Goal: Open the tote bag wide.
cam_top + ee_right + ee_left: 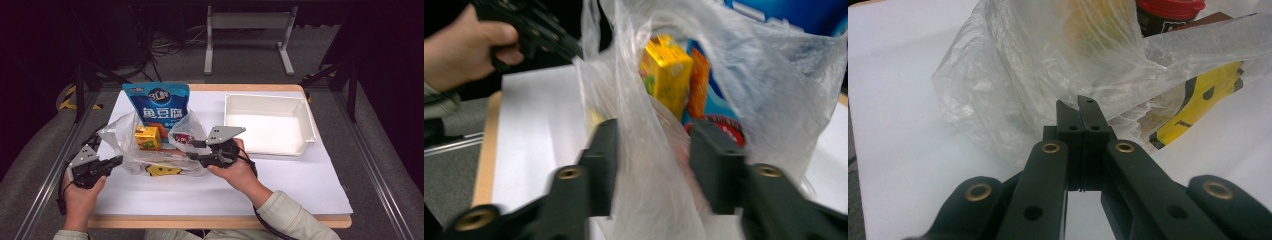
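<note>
My left gripper (1079, 107) is clenched on the plastic bag's (120, 134) edge; my right gripper (651, 165) stands released, film draped between its jaws. Everything (yellow carton (666, 75), red-lidded jar (1168, 12)) remains bagged just ahead; I judge unpacking barely begun, white tray (305, 117) unfilled.

Bag (150, 145) w/ snacks mid-table; tray (305, 120) to its right.

- A clear, crinkled thin plastic bag (131, 145) lies open near the left edge of the white table top.
- Inside it are a yellow juice carton (148, 137), a red-lidded jar (182, 137) and a yellow packet (162, 170).
- A blue snack pouch (157, 102) stands behind it.
</note>
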{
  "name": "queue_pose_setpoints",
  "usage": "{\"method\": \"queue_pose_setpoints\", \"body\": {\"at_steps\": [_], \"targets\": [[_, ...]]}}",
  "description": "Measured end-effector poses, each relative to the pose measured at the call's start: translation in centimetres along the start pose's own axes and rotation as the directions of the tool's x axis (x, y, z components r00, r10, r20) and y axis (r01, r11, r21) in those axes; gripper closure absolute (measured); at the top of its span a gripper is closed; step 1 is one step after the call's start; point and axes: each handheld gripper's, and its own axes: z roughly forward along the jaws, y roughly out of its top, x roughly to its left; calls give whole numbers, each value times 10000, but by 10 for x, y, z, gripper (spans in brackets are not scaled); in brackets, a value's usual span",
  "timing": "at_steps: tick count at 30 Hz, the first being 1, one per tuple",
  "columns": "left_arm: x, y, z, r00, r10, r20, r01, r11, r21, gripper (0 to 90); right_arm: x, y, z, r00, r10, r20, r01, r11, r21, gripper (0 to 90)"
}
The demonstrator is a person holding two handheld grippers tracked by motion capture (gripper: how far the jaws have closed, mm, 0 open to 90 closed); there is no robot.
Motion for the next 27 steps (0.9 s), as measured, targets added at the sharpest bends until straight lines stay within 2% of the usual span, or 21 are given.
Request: {"method": "queue_pose_setpoints", "body": {"at_steps": [5,11,13,15,19,20,22,25,27], "targets": [[0,0,3,9999,-92,55,91,9997,216,900,-11,-19,1,9986,427,306,-439,9983,375,846],[3,-1,6,9996,-228,155,221,9987,450,900,-22,-40,2,9934,1052,456,-1081,9919,663,878],[3,-1,7,9995,-262,166,253,9985,494,900,-24,-46,5,9915,1258,322,-1282,9881,847,856],[4,-2,7,9994,-283,199,273,9985,473,900,-26,-50,9,9892,1462,-138,-1438,9834,1106,767],[4,-2,7,9993,-298,227,287,9984,484,900,-26,-53,17,9878,1466,-523,-1384,9810,1359,595],[4,-2,7,9993,-297,247,285,9984,480,900,-26,-53,17,9878,1466,-523,-1384,9810,1359,595],[4,-2,7,9991,-317,267,303,9983,500,900,-25,-55,23,9880,1432,-586,-1328,9793,1530,530],[5,-2,7,9991,-326,281,312,9982,512,900,-25,-58,27,9877,1450,-585,-1335,9768,1672,550],[5,-3,7,9990,-339,292,324,9982,502,900,-25,-59,27,9878,1381,-718,-1230,9753,1833,644]]}}
